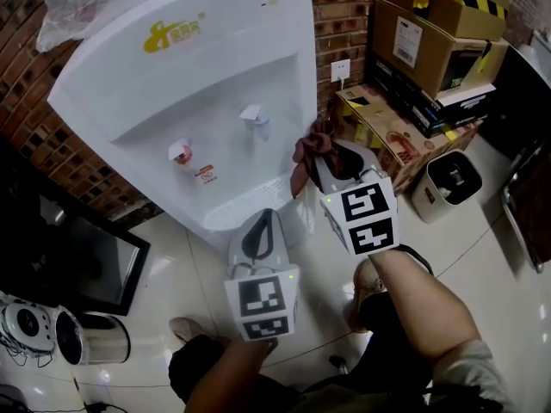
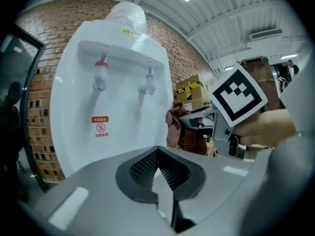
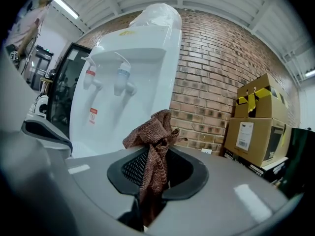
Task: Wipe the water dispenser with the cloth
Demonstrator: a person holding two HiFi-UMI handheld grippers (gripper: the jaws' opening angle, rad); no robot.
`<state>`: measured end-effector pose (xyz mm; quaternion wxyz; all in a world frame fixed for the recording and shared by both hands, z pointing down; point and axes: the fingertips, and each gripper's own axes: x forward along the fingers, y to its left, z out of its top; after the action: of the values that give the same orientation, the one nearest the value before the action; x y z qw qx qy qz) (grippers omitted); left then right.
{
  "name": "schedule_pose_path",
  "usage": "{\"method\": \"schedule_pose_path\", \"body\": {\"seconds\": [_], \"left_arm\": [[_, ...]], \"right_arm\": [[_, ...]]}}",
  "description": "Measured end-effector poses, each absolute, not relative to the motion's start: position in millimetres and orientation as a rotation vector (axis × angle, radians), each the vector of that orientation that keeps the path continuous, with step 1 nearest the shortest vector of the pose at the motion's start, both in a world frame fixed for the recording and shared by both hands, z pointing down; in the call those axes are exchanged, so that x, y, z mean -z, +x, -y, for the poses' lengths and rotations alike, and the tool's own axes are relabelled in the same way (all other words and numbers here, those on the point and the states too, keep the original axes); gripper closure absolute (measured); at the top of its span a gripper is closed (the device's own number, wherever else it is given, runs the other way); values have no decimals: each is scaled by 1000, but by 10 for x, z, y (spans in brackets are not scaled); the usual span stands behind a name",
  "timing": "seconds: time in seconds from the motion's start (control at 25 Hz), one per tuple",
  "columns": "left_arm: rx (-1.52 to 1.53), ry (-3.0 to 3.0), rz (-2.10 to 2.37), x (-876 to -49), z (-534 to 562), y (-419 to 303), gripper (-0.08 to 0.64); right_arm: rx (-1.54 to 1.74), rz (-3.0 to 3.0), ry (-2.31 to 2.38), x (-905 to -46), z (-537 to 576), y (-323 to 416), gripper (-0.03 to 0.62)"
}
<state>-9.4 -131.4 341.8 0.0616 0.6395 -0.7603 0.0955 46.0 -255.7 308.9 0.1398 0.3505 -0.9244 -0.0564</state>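
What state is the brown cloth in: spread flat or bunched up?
Bunched up: the brown knitted cloth sits crumpled in a wad, pinched by the right claw.

Two grey moulded shells are seen in the head view: the left gripper (image 1: 262,222) at lower centre and the right gripper (image 1: 330,163) just right of centre. Each is topped by a white cube (image 1: 261,304) printed with black square markers, and small green lights (image 1: 295,274) are seen at the upper corners of the left one. Black, finely gridded pads (image 2: 142,168) are set in a dark rounded recess. A pale khaki sleeve (image 1: 478,364) is worn at lower right, and a light shoe (image 1: 182,327) at lower left.
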Motion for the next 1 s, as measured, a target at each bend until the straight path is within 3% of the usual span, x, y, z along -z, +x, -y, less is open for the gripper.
{"method": "schedule_pose_path", "body": {"seconds": [0.2, 0.44, 0.64, 1.0], "left_arm": [[-369, 1891, 2361, -3185, 1011, -388, 560], [-328, 1631, 2589, -3087, 449, -1236, 560], [-122, 1514, 2468, -3285, 133, -1507, 560], [-100, 1427, 2452, -3424, -189, -1751, 560]], "right_arm": [[136, 2726, 942, -2974, 2329, 443, 503], [154, 2949, 689, -2563, 1558, -64, 503], [213, 2954, 393, -2891, 939, -615, 503], [319, 2808, 136, -3587, 333, -1438, 502]]}}
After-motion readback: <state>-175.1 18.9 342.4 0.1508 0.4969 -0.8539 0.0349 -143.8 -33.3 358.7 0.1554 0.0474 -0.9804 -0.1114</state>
